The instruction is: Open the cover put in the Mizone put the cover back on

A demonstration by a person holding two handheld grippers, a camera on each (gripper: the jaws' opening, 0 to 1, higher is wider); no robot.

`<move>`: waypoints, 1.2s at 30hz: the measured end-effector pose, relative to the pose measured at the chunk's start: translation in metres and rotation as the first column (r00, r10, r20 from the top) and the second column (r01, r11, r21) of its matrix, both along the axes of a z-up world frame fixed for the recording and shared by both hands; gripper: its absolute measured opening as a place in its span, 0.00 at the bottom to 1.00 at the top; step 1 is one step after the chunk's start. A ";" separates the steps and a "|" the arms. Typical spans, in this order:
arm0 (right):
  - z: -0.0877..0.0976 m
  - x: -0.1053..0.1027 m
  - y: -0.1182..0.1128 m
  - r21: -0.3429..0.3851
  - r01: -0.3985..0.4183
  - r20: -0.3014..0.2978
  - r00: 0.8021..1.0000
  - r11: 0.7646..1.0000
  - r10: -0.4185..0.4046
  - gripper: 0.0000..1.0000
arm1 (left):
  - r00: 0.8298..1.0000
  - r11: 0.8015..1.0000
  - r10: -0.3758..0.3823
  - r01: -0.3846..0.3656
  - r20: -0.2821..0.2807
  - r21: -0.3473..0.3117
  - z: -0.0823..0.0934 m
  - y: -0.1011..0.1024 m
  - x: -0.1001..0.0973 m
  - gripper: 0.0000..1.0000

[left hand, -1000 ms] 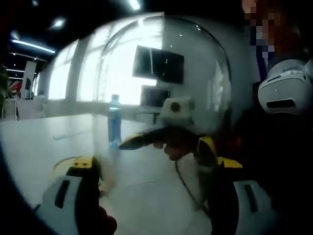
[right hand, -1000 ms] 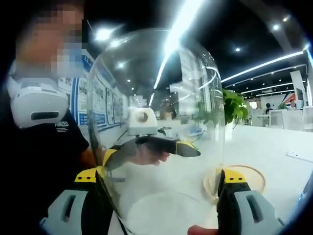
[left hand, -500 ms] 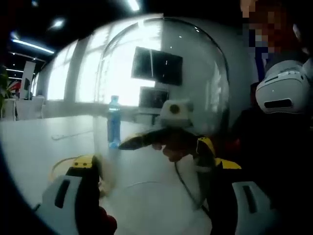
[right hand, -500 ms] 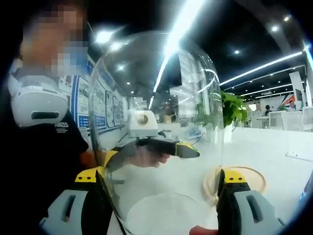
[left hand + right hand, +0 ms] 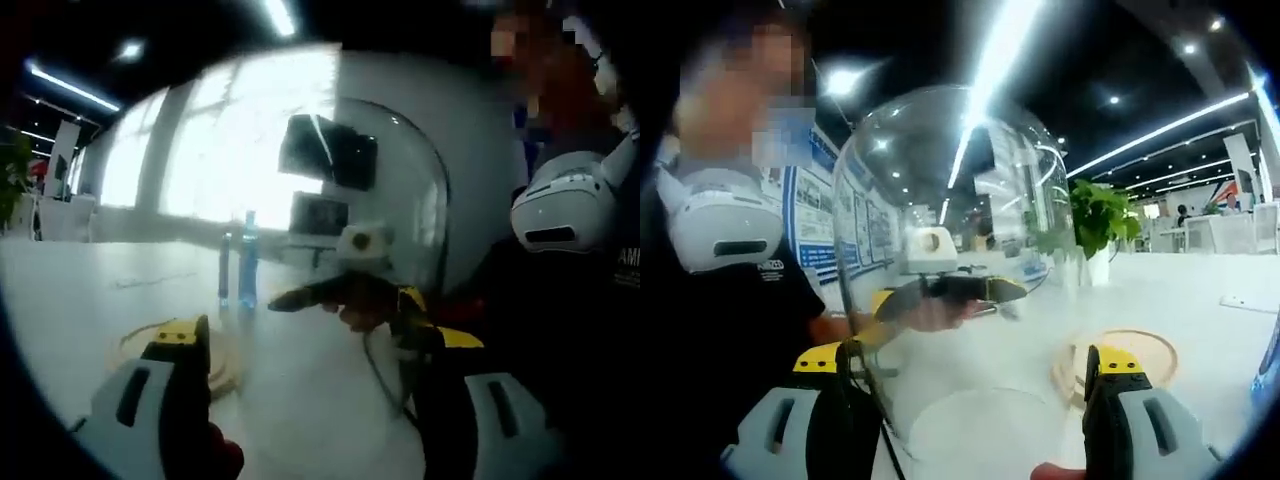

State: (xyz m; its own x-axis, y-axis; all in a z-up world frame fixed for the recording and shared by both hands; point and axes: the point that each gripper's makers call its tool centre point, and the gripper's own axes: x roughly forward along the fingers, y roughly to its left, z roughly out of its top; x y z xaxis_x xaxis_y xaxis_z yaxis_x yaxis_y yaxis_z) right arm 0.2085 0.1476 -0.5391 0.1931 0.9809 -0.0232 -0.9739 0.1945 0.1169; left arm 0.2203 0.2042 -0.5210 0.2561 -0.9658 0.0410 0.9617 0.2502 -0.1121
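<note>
- The glass cover [image 5: 960, 260] hangs upright above the counter [image 5: 80, 290], lifted off its wooden base [image 5: 1125, 360], pinched between the 2 grippers.
- Left gripper [image 5: 310, 390] and right gripper [image 5: 975, 400] each have their fingers spread, pressing the dome's opposite walls.
- The Mizone [image 5: 247, 258] stands upright beyond the base, well ahead of the left fingers, so the left hand is likely nearer.
- The left gripper view shows the bottle; the right gripper view shows the base ring more plainly.
</note>
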 end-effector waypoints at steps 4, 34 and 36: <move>0.004 0.000 -0.009 -0.006 0.039 0.021 0.999 0.999 -0.039 0.90 | 1.000 1.000 0.011 -0.011 -0.003 0.010 -0.001 0.007 0.001 0.79; 0.047 0.000 -0.098 0.159 0.320 0.178 0.921 0.934 -0.346 0.51 | 0.976 0.982 0.185 -0.187 0.116 0.010 0.020 0.060 0.015 0.57; 0.047 0.000 -0.101 0.167 0.330 0.141 0.925 0.929 -0.354 0.58 | 0.974 0.980 0.196 -0.198 0.116 0.006 0.020 0.063 0.017 0.56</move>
